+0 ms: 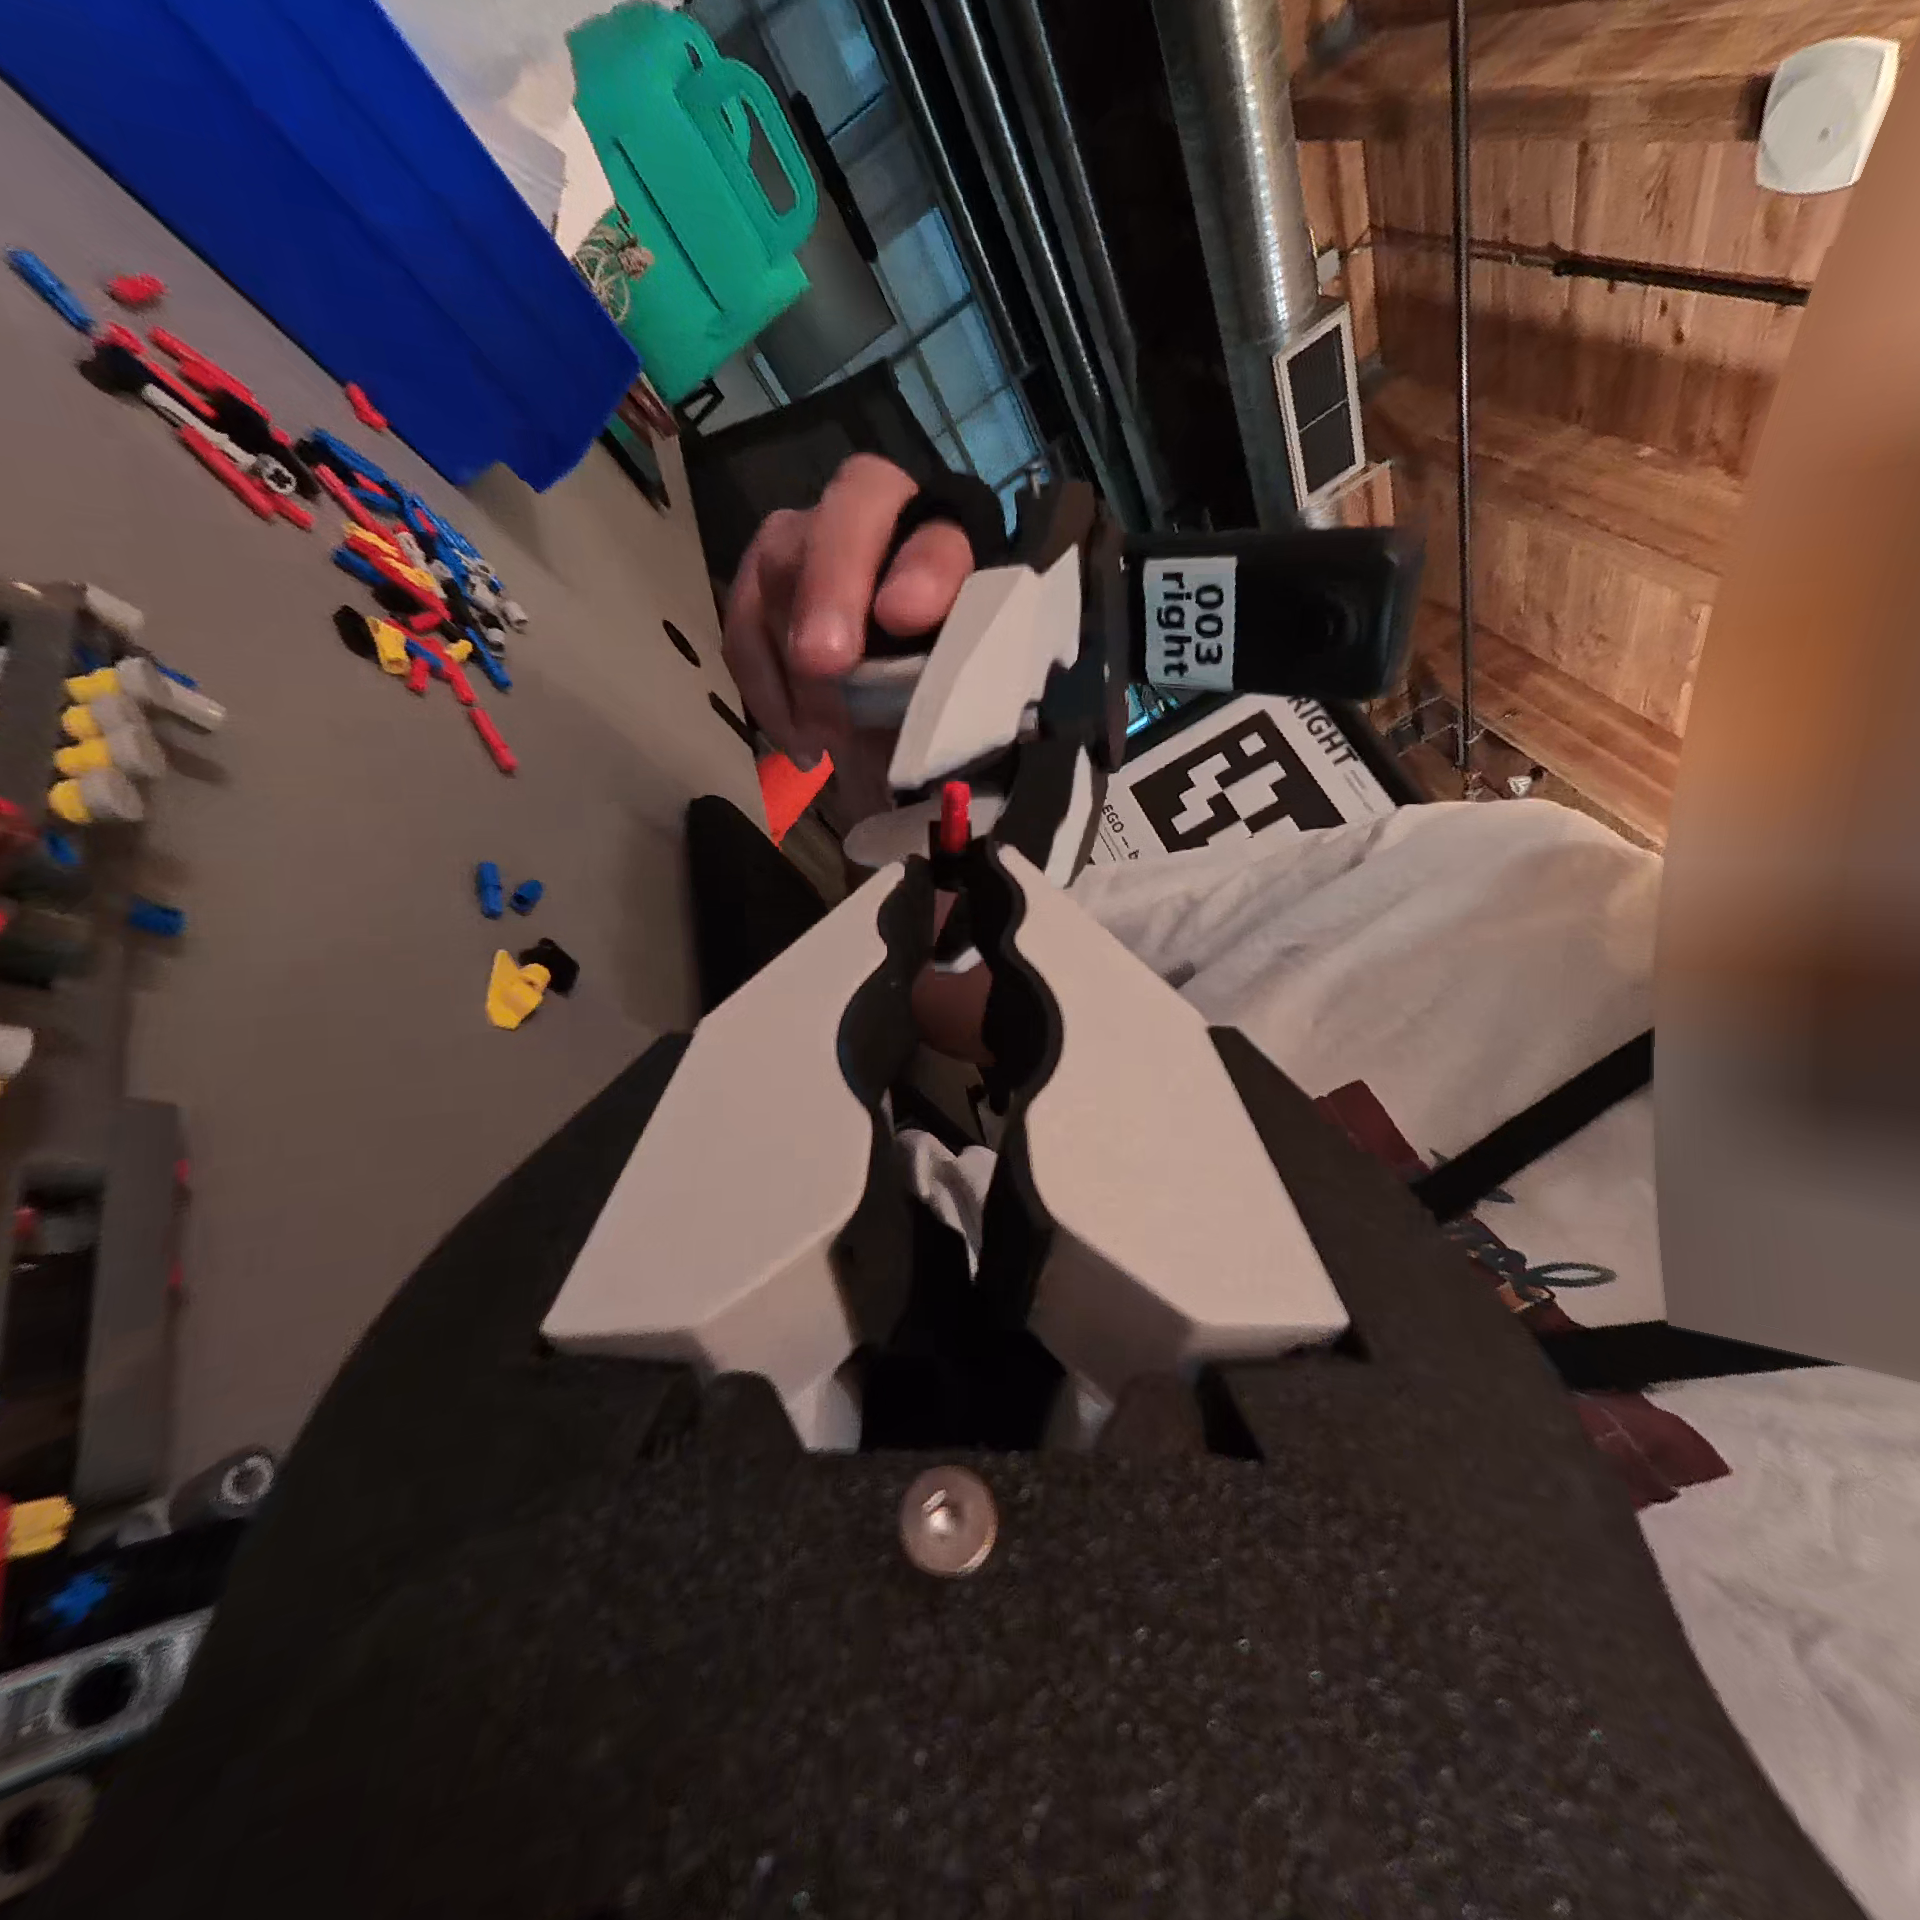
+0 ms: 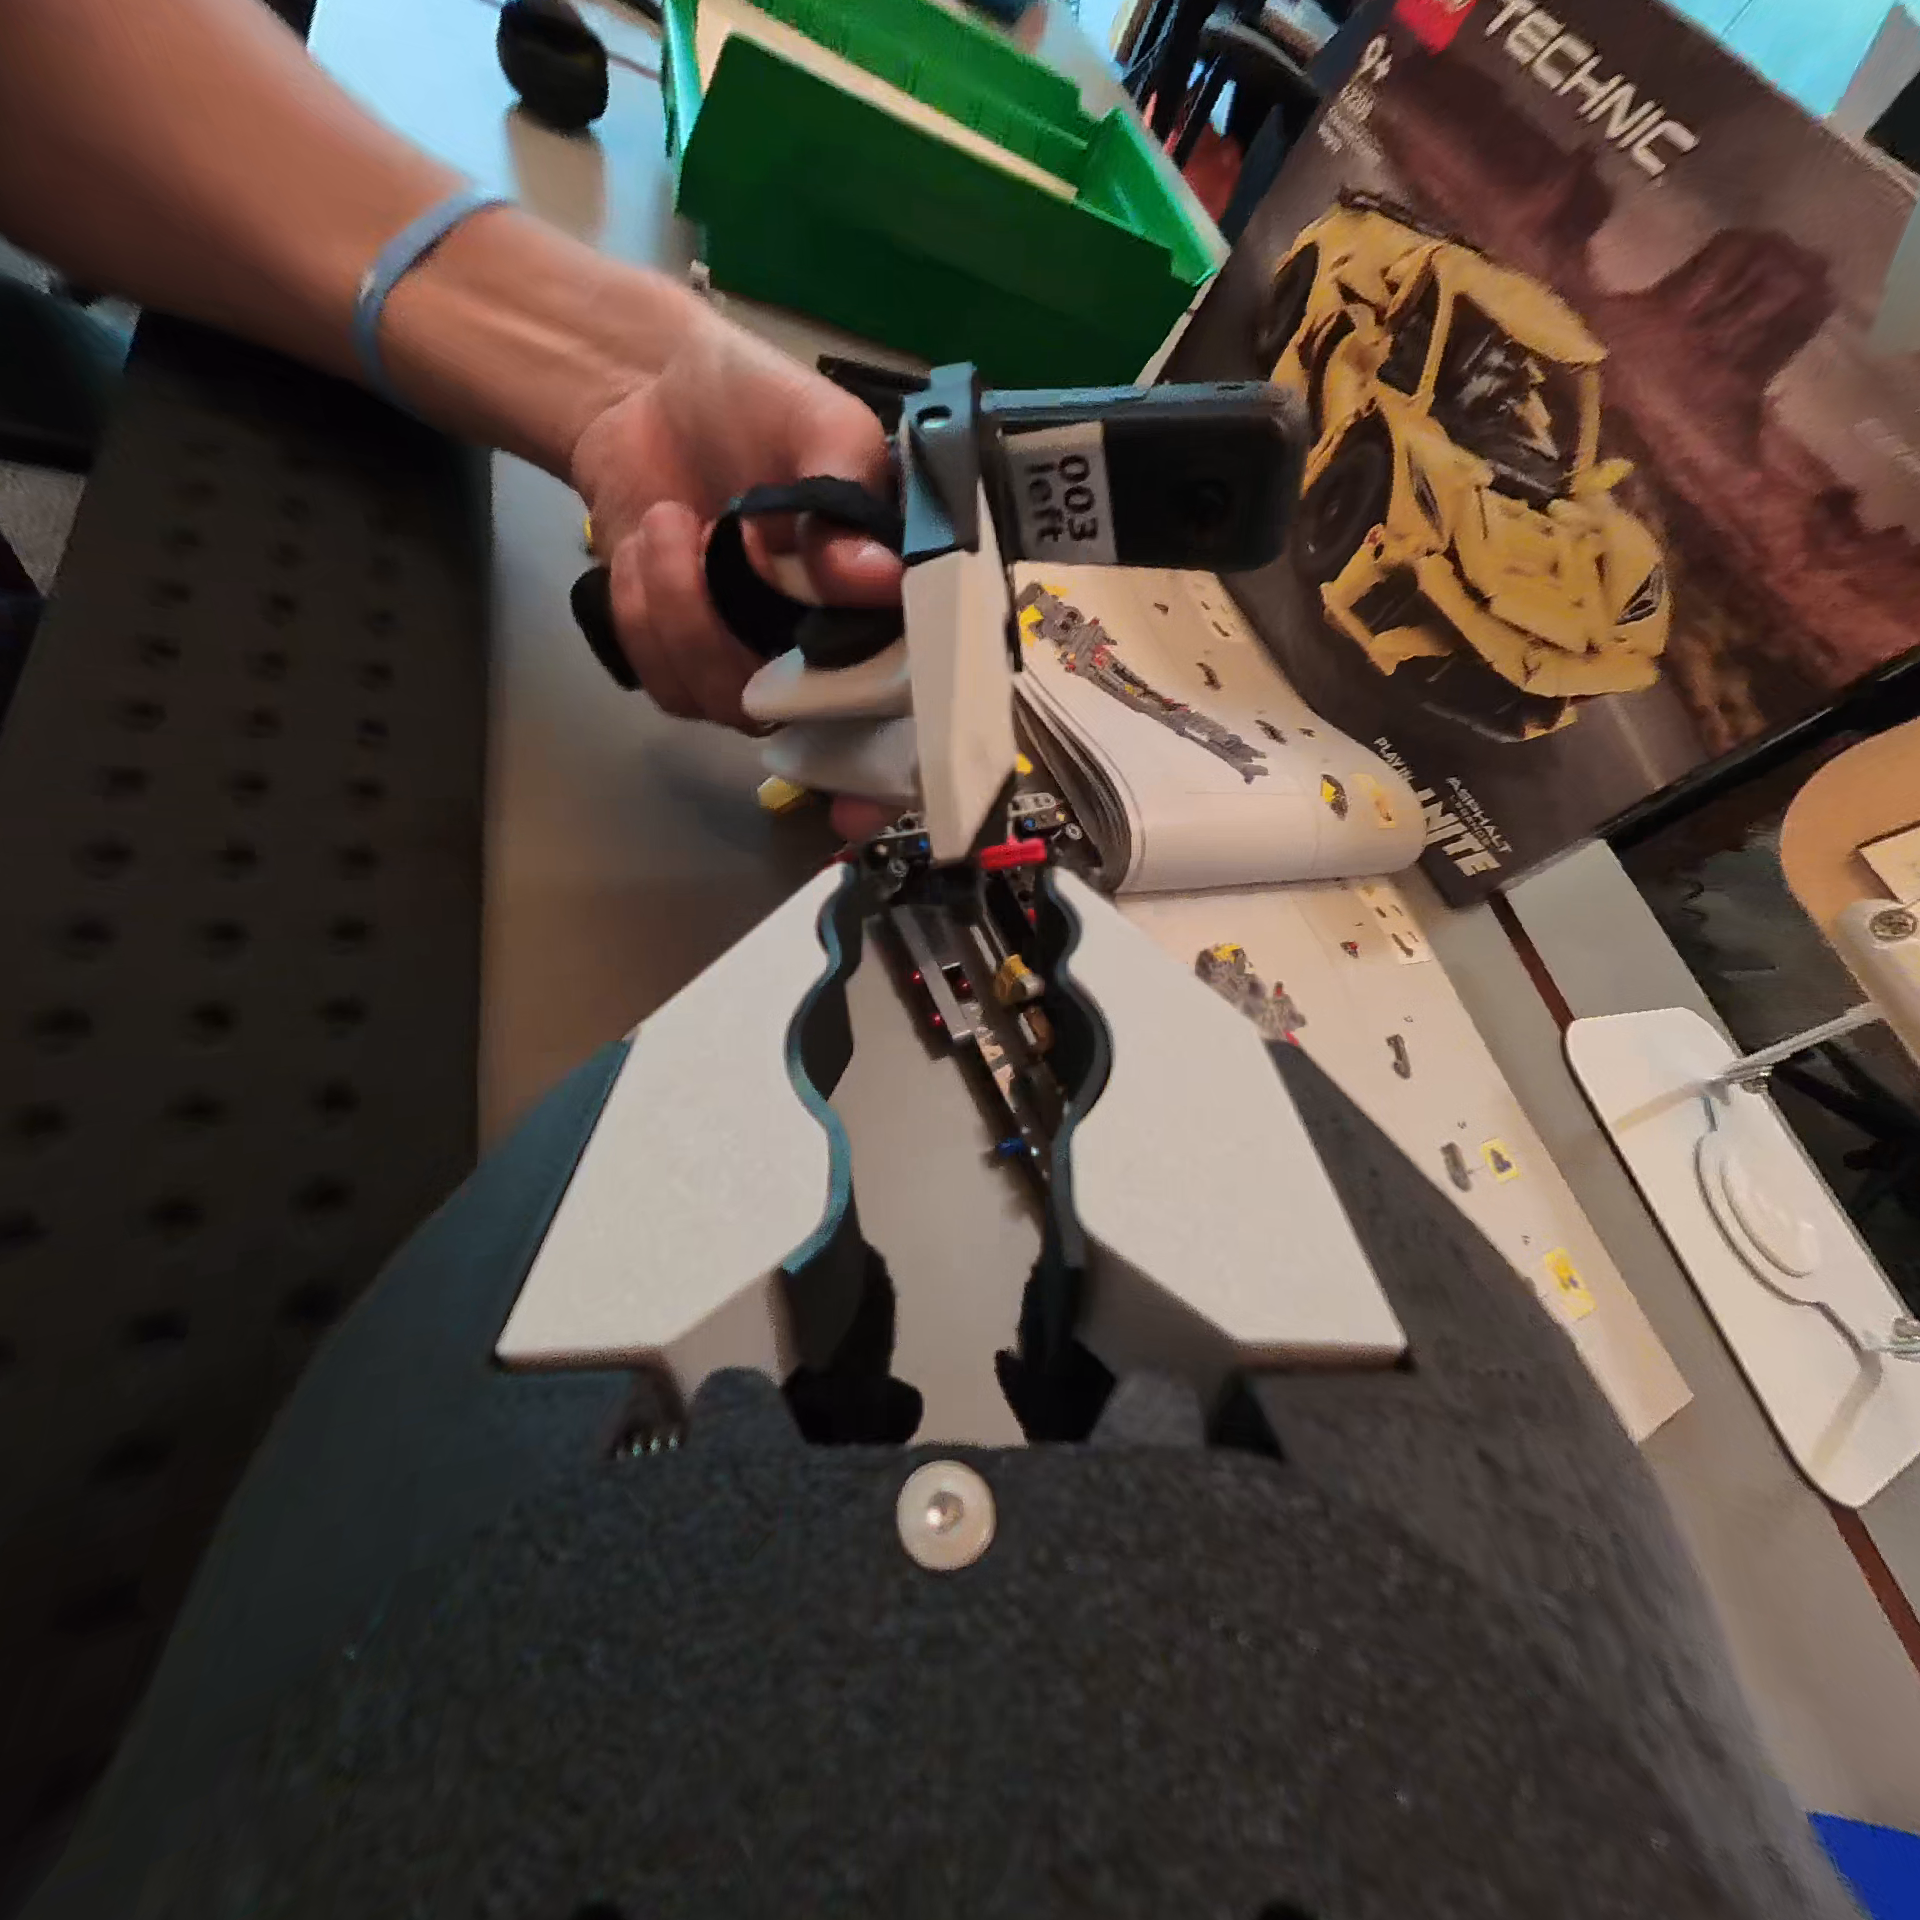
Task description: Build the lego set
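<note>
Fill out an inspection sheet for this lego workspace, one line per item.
Surface: grey table, bare in places.
Job's things: red pin; dark lego assembly; open instruction booklet; set box.
Clutter: loose pieces; blue bin; green bin.
Grippers: left hand-held gripper shut on the red pin; right hand-held gripper shut on the assembly.
Cables: nothing seen.
Surroundings: wooden wall, metal duct.

Wood-plank wall [image 1: 1558,416], grey table [image 1: 343,831]
</note>
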Demonstrator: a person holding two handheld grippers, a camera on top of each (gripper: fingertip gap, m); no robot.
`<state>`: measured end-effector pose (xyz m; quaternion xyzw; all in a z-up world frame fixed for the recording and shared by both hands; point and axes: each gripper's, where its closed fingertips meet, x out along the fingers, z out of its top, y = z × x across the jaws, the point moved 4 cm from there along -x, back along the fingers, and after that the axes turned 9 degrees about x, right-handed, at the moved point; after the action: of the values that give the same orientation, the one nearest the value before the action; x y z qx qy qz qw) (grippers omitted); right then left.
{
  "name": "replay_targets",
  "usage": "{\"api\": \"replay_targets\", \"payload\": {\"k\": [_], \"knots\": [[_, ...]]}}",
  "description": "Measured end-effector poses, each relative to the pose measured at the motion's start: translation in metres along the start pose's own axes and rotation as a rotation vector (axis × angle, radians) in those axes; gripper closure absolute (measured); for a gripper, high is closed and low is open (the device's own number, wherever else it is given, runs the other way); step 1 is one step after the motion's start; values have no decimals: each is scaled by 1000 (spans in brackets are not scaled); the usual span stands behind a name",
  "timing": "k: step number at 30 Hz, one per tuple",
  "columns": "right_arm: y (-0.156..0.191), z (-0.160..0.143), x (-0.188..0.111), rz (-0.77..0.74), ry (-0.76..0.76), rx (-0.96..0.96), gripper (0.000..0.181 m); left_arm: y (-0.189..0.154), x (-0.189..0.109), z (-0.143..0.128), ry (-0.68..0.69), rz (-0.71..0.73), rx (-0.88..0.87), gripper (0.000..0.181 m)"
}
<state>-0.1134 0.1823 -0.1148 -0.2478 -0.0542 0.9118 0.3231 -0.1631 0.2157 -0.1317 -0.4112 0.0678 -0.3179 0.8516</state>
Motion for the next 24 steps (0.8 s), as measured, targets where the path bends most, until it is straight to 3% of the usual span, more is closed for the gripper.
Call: {"api": "replay_targets", "payload": {"k": [1,6,15,22,24], "knots": [[1,1,0,-9,-11,-10,150,0,0,-1,8,-1,-6,176],[4,-1,2,-66,-19,-84,161,-1,0,-5,41,-5,-16,176],[2,-3,8,-137,-9,-157,157,2,-3,-6,61,37,-20,176],[6,-8,14,-101,6,-165,157,8,2,-14,110,77,-4,177],[4,-5,14,-137,-8,-196,150,8,2,-14,111,73,-6,176]]}}
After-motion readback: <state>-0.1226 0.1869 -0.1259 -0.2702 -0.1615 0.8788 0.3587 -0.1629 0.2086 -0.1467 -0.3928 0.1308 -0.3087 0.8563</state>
